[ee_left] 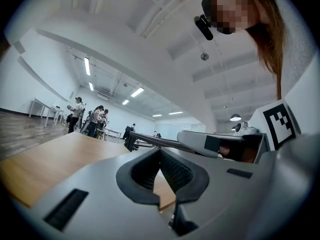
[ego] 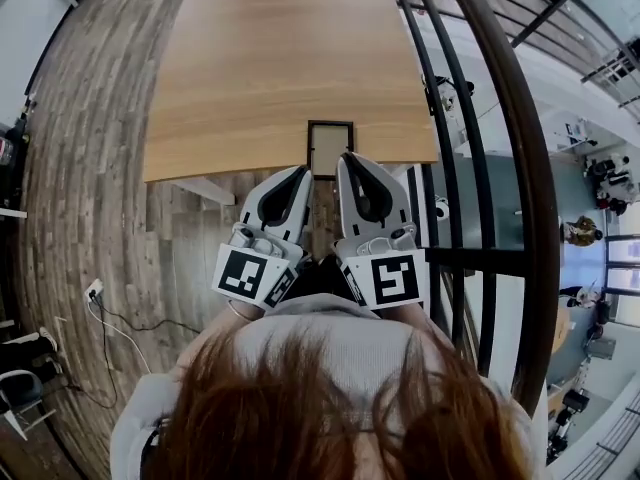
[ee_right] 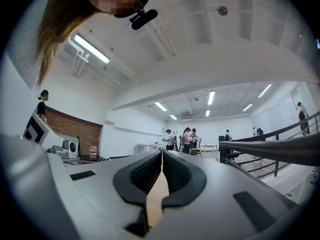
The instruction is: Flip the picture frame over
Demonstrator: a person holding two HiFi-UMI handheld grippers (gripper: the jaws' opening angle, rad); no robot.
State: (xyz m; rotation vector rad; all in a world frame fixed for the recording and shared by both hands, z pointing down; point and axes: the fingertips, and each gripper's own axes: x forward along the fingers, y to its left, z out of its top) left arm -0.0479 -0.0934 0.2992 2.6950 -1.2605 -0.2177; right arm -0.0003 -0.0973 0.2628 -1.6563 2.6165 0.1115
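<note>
- A large, bright open room with a plank floor (ego: 100,168). A long wooden bench (ego: 270,58) runs away from the person, and a dark railing (ego: 470,118) curves along its right side.
- The frame (ego: 330,148) lies flat at the bench's near edge, toward the right end. It has a dark border and a pale middle, and I cannot tell which face is up.
- Lying right at the near edge probably keeps it within easy reach, with one side free to lift.
- The left claw (ego: 300,176) is pressed together with nothing between its jaws. It sits just left of the frame's near corner.
- The right claw (ego: 347,160) is likewise pressed together and empty. Its tip overlaps the frame's near right corner in the head view, but whether it touches the frame cannot be told.
- Both are held side by side and level, close to the person's chest and pointing at the frame. This looks like an approach, with the flip not yet begun.
- Either claw would have to spread before it could grip an edge.
</note>
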